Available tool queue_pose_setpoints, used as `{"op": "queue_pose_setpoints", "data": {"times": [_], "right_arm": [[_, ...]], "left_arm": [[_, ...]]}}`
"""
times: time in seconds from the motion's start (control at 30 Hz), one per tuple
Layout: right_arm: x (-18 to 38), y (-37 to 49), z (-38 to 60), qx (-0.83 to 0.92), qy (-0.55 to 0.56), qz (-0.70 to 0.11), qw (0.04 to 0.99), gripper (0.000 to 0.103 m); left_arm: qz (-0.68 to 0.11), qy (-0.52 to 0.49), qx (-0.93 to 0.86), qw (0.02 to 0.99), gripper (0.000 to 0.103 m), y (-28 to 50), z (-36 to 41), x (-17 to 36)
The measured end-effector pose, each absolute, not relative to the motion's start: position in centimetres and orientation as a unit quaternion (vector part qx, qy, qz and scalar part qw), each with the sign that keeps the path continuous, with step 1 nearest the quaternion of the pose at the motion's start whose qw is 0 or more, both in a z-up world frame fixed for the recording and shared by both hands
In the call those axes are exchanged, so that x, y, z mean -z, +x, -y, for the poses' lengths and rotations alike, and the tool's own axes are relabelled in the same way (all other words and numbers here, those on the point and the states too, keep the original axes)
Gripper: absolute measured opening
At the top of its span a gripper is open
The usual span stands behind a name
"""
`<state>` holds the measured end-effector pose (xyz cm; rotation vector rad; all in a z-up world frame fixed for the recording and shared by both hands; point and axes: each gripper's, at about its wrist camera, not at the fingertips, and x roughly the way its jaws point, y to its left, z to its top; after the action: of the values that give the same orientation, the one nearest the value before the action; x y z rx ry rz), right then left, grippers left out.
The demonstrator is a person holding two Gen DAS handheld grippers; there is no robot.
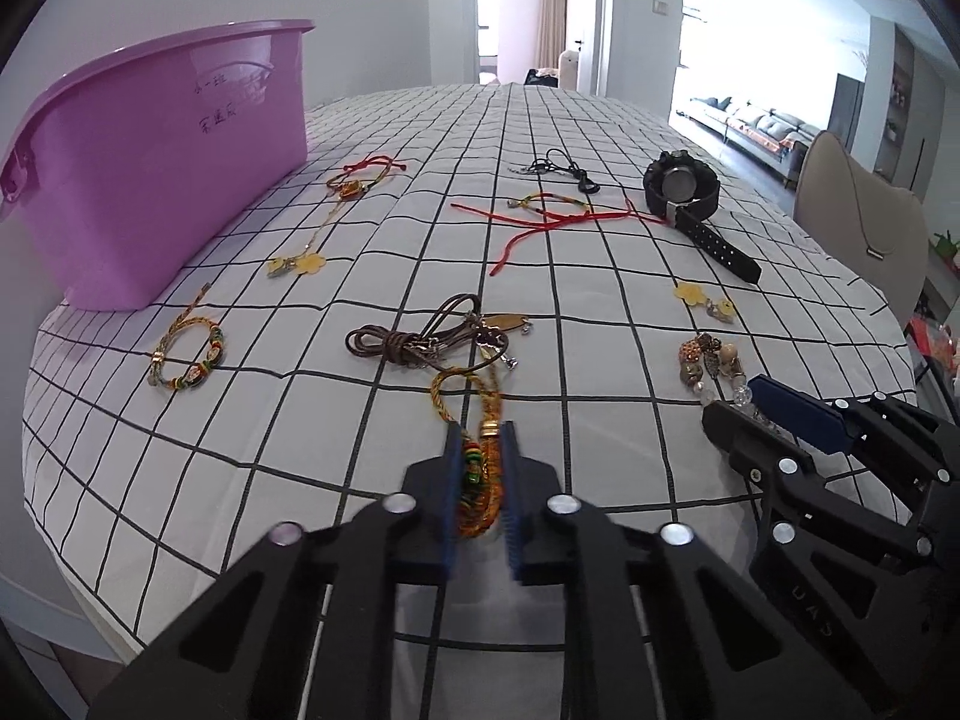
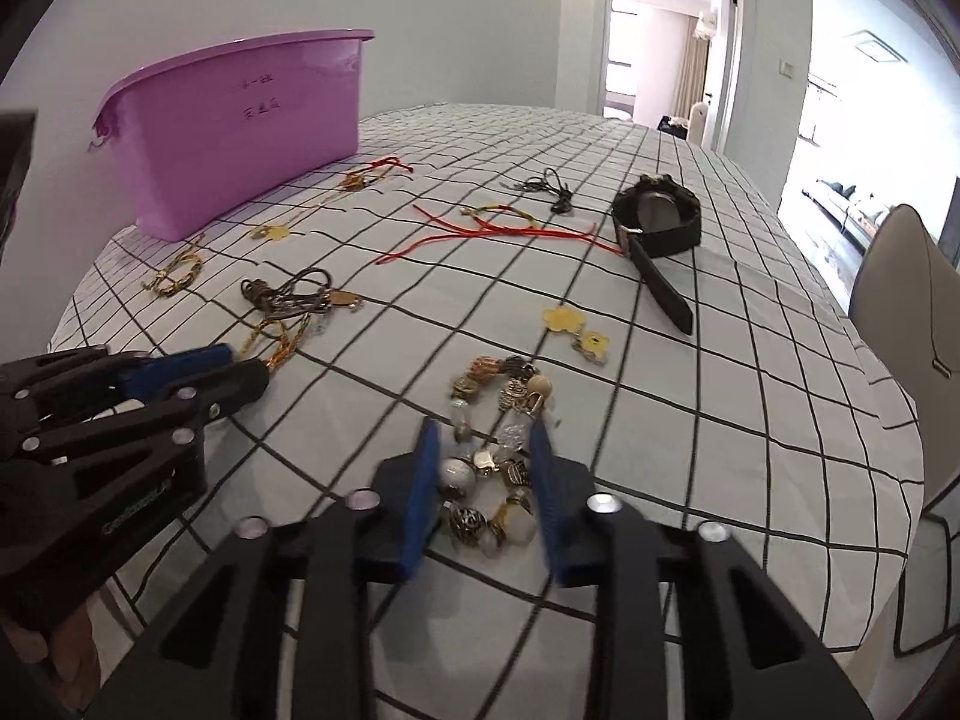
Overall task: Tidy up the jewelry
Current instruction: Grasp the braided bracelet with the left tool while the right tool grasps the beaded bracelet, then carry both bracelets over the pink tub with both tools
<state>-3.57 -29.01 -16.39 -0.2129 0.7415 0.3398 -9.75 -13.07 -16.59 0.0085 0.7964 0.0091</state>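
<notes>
My left gripper (image 1: 480, 438) is shut on a yellow braided bracelet (image 1: 477, 474) with coloured beads, its loop trailing forward on the checked tablecloth (image 1: 360, 228). My right gripper (image 2: 485, 432) straddles a chunky beaded bracelet (image 2: 498, 480), its blue pads close on either side of the beads; I cannot tell if they grip. The same bracelet shows in the left wrist view (image 1: 711, 360) by the right gripper (image 1: 774, 414). A purple plastic bin (image 1: 150, 180) stands at the far left, also in the right wrist view (image 2: 240, 132).
On the cloth lie a brown cord necklace (image 1: 420, 336), a second braided bracelet (image 1: 186, 354), red cords (image 1: 540, 222), a black watch (image 1: 684, 186), yellow flower charms (image 1: 702, 297), a black cord (image 1: 558, 168). A beige chair (image 1: 864, 222) stands right.
</notes>
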Motion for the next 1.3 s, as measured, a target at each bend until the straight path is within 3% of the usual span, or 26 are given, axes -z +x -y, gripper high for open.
{"op": "queue_pose_setpoints", "data": {"times": [0.07,0.2,0.27,0.8,1.3], "right_arm": [[16.3,-3.5,29.0,-0.167,-0.097,-0.362,0.912,0.017],[16.2,-3.5,29.1,-0.164,-0.092,-0.357,0.915,0.016],[15.7,-3.6,29.2,-0.162,-0.088,-0.347,0.919,0.009],[14.0,-3.7,29.2,-0.171,-0.068,-0.336,0.924,0.009],[9.2,-4.5,28.1,-0.194,-0.055,-0.315,0.927,0.009]], "left_arm": [[-0.386,0.005,-0.001,0.922,0.009,-9.7,13.1,16.6],[-0.389,0.0,0.002,0.921,0.008,-9.6,12.8,16.5],[-0.39,-0.002,0.0,0.921,0.008,-9.6,12.5,16.5],[-0.384,-0.018,-0.002,0.923,0.008,-9.9,11.3,15.3],[-0.362,-0.03,-0.002,0.932,0.008,-11.3,10.6,10.1]]}}
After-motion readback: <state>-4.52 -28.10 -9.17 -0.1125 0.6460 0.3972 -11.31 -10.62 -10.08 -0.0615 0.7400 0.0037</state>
